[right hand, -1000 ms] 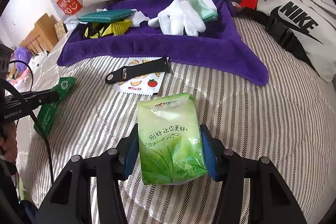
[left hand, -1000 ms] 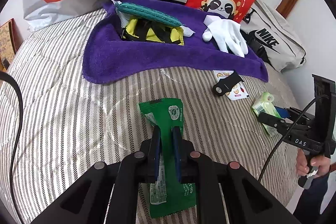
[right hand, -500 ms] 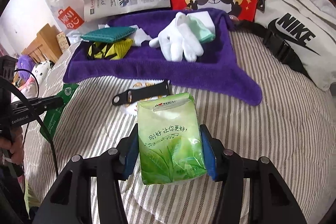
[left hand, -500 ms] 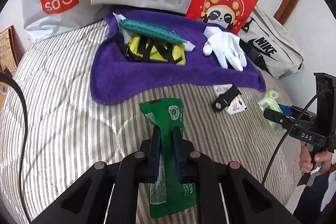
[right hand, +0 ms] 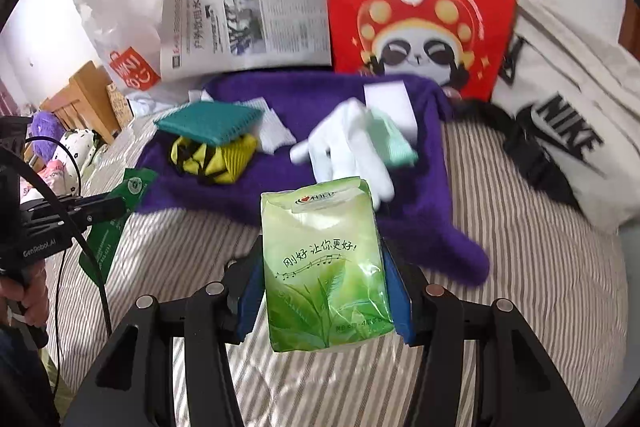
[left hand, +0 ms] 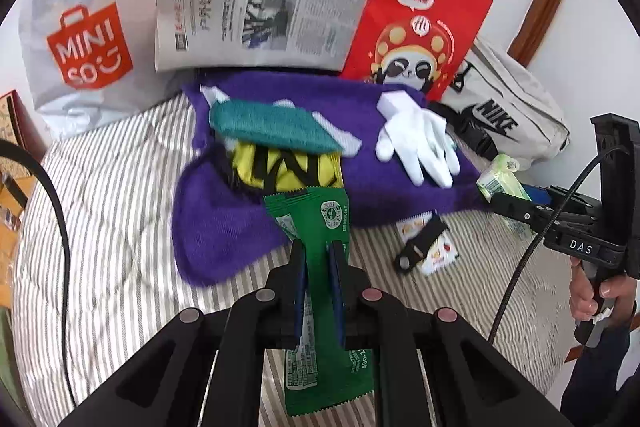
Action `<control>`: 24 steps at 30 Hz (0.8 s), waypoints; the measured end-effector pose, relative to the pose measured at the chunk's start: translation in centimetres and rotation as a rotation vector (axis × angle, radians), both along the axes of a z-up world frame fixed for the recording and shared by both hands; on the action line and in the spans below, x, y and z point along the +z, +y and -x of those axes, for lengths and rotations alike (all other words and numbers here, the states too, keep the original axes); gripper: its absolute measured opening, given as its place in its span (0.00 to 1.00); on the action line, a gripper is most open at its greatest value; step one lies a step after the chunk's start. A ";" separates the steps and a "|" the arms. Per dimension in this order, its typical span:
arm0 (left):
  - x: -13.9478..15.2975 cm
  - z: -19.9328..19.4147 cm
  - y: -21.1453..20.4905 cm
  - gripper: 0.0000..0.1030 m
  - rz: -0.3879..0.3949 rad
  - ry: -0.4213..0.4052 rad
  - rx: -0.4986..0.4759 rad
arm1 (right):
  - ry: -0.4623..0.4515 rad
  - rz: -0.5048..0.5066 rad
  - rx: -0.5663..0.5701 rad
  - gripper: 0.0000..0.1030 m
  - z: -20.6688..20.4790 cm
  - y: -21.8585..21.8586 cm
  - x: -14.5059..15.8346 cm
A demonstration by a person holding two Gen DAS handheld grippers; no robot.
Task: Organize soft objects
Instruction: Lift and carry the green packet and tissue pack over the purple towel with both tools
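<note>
My left gripper [left hand: 318, 247] is shut on a dark green flat packet [left hand: 316, 223], held above the bed near the front edge of the purple towel [left hand: 216, 227]. My right gripper [right hand: 322, 251] is shut on a light green tissue pack [right hand: 324, 267], held over the towel's near edge [right hand: 440, 239]. On the towel lie a teal cloth [left hand: 272, 125] over a yellow-black pouch [left hand: 288, 169], a white glove [left hand: 420, 141] and a white block [right hand: 390, 101]. The left gripper also shows in the right wrist view [right hand: 116, 205].
The striped bed cover [left hand: 112, 195] carries a black strap on a fruit-print sachet [left hand: 424, 247]. A Miniso bag [left hand: 88, 43], a newspaper [left hand: 260, 3], a red panda bag [left hand: 420, 23] and a white Nike bag [left hand: 504, 119] stand along the back.
Both grippers have risen and moved forward toward the purple towel, each still holding its pack. The towel and its items now appear closer.
</note>
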State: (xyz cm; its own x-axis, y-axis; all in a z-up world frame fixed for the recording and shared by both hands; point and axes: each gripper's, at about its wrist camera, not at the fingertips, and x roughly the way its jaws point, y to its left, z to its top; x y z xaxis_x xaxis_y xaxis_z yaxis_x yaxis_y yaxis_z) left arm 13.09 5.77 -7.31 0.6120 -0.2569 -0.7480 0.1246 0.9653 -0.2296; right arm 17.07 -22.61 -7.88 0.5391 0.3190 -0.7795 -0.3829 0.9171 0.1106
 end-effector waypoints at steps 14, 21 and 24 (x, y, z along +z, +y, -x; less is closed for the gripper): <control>2.5 -6.0 1.6 0.11 0.041 -0.028 0.002 | -0.066 -0.021 0.003 0.52 -6.7 2.9 3.6; 2.6 -9.4 1.7 0.11 0.059 -0.018 0.010 | -0.051 -0.037 -0.016 0.52 -11.2 5.1 3.7; 2.2 -10.7 1.9 0.11 0.052 -0.010 0.023 | -0.031 -0.050 -0.009 0.52 -12.9 6.1 3.0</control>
State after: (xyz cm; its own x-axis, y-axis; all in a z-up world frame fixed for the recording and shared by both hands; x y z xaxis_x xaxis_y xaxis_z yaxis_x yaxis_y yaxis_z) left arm 23.78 7.70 -5.11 0.6260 -0.2807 -0.7275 0.1049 0.9548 -0.2781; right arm 30.02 -16.53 -4.92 0.5658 0.3521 -0.7455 -0.3783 0.9143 0.1448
